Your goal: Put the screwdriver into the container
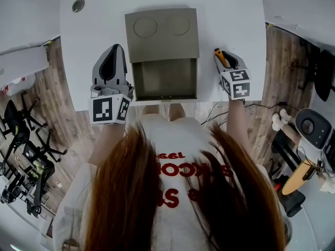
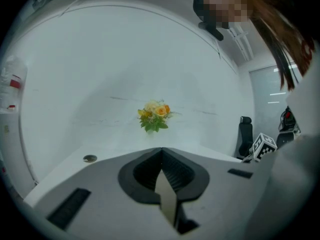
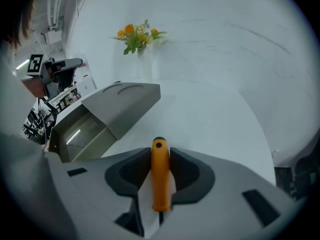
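Observation:
An orange-handled screwdriver (image 3: 160, 176) sits lengthwise between the pads of my right gripper (image 3: 160, 151), which is shut on the handle; its shaft is hidden. In the head view the right gripper (image 1: 226, 61) and the screwdriver (image 1: 220, 56) are over the white table's front right, just right of the container. The container (image 1: 165, 77) is a grey-olive box with its lid (image 1: 162, 33) flipped open towards the back. The container (image 3: 80, 131) lies to the left in the right gripper view. Left of the box, my left gripper (image 1: 111, 61) has its jaws shut with nothing in them (image 2: 161, 151).
The white table (image 1: 235, 14) ends just in front of the box, by the person's body. A small flower bunch (image 2: 154, 115) stands at the table's far edge, and a round cable hole (image 1: 78, 5) is at the far left. Stands and gear crowd the wooden floor either side.

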A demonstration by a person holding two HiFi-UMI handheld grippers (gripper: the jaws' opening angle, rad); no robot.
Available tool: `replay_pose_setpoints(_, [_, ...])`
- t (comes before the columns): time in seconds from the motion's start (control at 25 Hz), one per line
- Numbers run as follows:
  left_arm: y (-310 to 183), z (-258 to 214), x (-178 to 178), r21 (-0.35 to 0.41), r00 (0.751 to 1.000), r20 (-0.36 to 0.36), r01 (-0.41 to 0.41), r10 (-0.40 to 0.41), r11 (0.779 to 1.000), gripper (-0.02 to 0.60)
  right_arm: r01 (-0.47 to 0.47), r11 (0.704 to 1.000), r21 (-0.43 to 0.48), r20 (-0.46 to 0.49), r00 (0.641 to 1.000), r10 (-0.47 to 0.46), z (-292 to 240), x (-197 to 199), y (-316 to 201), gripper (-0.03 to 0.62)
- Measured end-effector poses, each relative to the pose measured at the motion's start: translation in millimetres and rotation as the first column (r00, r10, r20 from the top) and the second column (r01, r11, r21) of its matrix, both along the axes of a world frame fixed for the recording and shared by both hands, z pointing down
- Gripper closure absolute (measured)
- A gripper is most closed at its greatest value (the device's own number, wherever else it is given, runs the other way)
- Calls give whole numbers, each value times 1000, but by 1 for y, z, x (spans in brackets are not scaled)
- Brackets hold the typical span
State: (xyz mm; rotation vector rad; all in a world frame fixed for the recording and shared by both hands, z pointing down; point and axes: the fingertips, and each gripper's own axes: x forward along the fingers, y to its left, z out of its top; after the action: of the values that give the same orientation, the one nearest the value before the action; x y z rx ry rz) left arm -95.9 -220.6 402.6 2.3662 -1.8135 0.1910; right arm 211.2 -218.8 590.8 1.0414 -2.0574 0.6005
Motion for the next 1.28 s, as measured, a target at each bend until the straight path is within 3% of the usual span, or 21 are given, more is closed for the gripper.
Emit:
replay_pose_setpoints(0.12, [-3, -6, -6, 17, 1000, -2, 9, -9, 1000, 575, -15, 999, 44, 48, 999, 13, -17, -4, -6, 477])
replay_pose_setpoints(0.28, [-7, -21, -8, 59, 1000, -5, 19, -19, 998, 575, -115, 976, 185, 209, 975, 75, -68, -7, -22, 479])
replay_pose_setpoints(0.4, [-10, -34, -9, 96, 1000, -9, 27, -26, 995, 575, -218, 931, 293, 343, 933, 110, -114, -7, -33, 482])
replay_pose_setpoints(0.56, [-14, -57, -12, 155, 999, -13, 40, -38, 987, 575, -292, 860, 419, 446, 891, 85, -179, -7, -44, 482])
replay_pose_setpoints(0.84, [-21, -92, -15, 246, 998, -22, 59, -55, 967, 575, -318, 736, 598, 479, 878, -9, -270, -12, -49, 484])
replay_pose_setpoints(0.96, [-18, -101, -18, 270, 998, -24, 70, -66, 960, 575, -290, 728, 621, 471, 880, -51, -288, -21, -44, 482])
replay_pose_setpoints(1.28, [-5, -105, -42, 279, 987, -23, 157, -157, 947, 575, -205, 754, 624, 471, 869, -154, -293, -57, -44, 484])
